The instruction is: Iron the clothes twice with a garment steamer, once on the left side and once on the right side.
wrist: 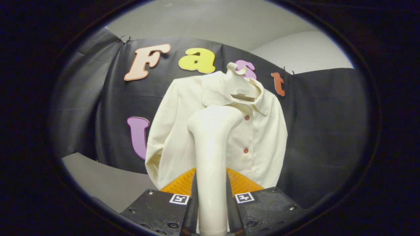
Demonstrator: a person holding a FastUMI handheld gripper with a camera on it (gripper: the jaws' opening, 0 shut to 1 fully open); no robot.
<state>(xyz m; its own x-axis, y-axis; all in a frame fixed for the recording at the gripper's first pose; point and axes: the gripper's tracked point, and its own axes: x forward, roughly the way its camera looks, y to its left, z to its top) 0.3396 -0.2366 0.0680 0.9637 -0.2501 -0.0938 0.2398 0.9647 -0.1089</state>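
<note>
gripper [211, 193] clamped on steamer [212, 154] handle | head at shirt [262, 137] front (on hanger [239, 80])

I see a pale hanger [237, 86] carrying a cream shirt [262, 131]. A grey surface [105, 183] lies below the shirt's hanging sleeve. My gripper [211, 209] clamps the steamer [213, 131] in front of the shirt.

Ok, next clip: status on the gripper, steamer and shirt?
Gripper shut on steamer handle. Steamer head up at shirt chest, contact unclear. Shirt hangs buttoned on hanger. Nothing in the way.
</note>
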